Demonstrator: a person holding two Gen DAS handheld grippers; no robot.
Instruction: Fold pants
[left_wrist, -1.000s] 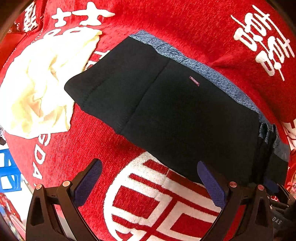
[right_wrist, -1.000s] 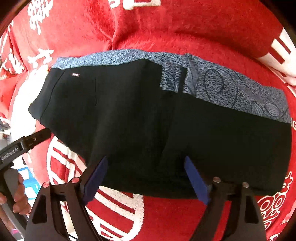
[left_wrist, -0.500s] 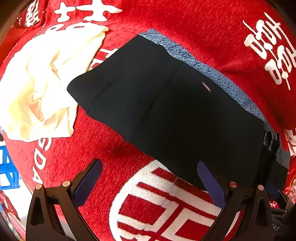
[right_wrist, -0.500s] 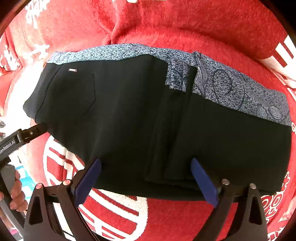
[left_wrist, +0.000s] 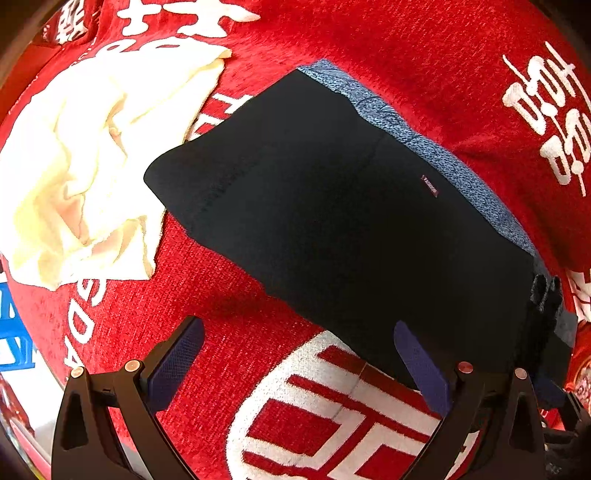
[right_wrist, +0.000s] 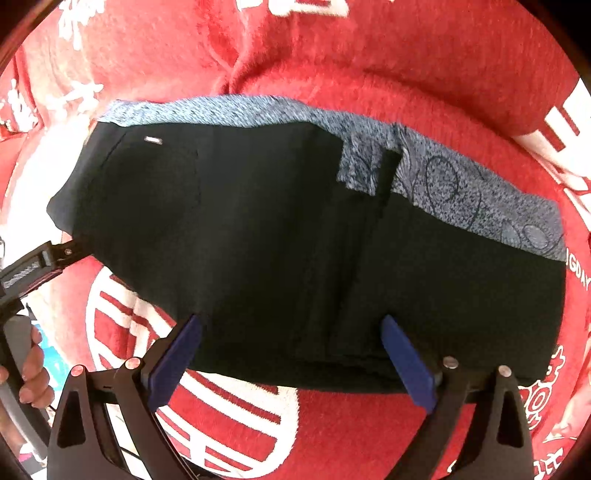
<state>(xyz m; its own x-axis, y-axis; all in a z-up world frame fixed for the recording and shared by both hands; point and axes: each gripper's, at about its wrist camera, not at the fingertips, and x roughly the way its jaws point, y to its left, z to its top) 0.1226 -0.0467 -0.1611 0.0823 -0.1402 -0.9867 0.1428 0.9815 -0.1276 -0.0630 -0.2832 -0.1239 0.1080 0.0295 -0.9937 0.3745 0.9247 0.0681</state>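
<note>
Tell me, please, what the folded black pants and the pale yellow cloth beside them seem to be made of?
The folded black pants look like a matte knit or woven fabric, with a speckled blue band along one edge. The pale yellow cloth looks like soft terry or cotton, crumpled with a fuzzy hem. Neither is certain.

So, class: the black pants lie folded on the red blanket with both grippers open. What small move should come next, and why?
Probably ease the right gripper forward to the pants' near edge and close on it. Its jaws stand open over that edge, the left gripper hangs open over the blanket, and neither holds cloth.
</note>
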